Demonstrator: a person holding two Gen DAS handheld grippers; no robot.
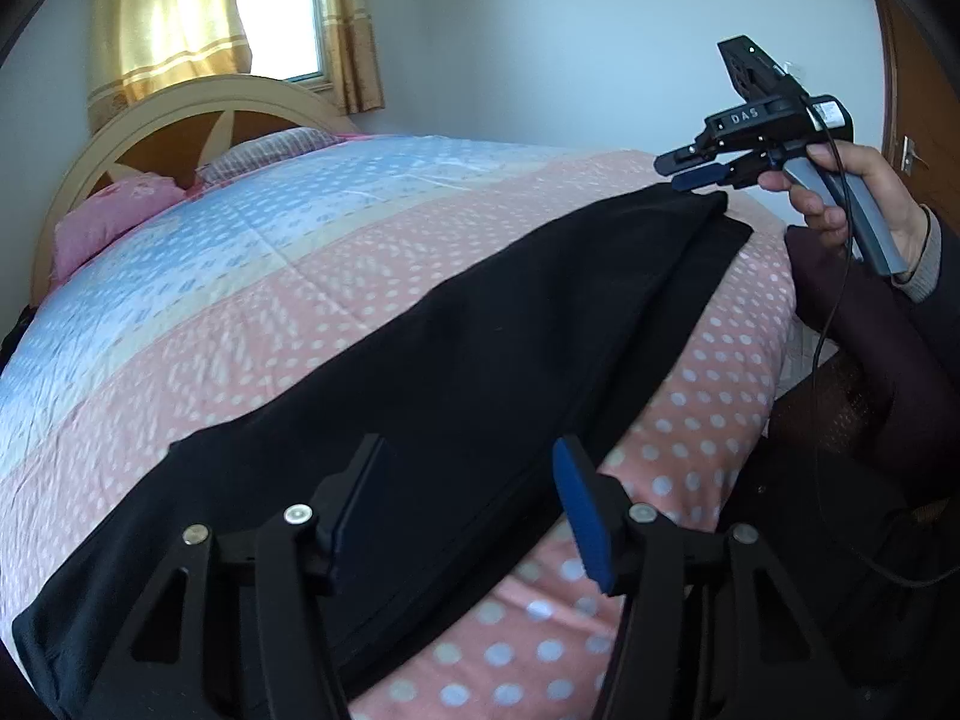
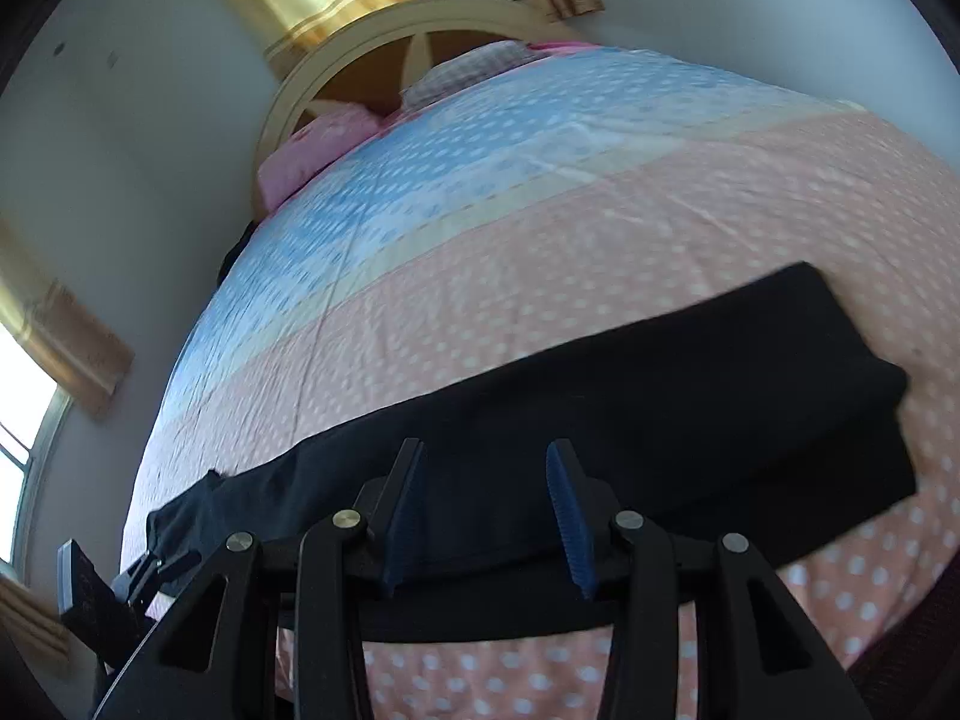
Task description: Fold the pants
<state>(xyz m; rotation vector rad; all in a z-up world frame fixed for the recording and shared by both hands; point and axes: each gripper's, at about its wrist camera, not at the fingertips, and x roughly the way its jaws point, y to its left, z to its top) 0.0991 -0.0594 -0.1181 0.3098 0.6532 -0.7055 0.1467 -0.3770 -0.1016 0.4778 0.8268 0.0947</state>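
Black pants [image 1: 456, 372] lie flat in a long strip along the near edge of the bed, one leg folded over the other. My left gripper [image 1: 474, 486] is open just above the wide waist end. My right gripper [image 2: 486, 498] is open over the leg end of the pants [image 2: 600, 414]. It also shows in the left wrist view [image 1: 690, 171], held by a hand just above the far hem, jaws a little apart. The left gripper shows in the right wrist view [image 2: 159, 564] at the far end of the pants.
The bed has a quilt [image 1: 300, 240] in pink and blue bands with white dots. Pillows [image 1: 114, 216] lie at the headboard [image 1: 198, 114]. A curtained window [image 1: 276, 12] is behind. The person's dark-clothed body [image 1: 870, 420] stands at the bed's right edge.
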